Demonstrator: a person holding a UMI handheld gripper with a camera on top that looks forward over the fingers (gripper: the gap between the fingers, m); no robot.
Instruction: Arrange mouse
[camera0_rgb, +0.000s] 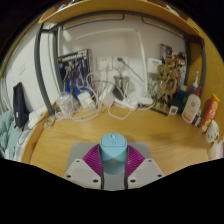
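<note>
Gripped between both magenta pads (95, 163), a light-blue mouse (112, 149) sits in the gripper (112, 170), whose fingers close narrowly on its sides. One gripper, level and low, points forward across a wooden desk (80, 133) toward a white wall (110, 40). One mouse shows, at six o'clock, just above the fingertips. Tangled white cables (100, 92) and chargers line the desk's far edge at twelve o'clock. Several bottles (192, 105) stand at three o'clock; their exact count is unclear. One dark upright object (20, 103) stands at nine o'clock.
</note>
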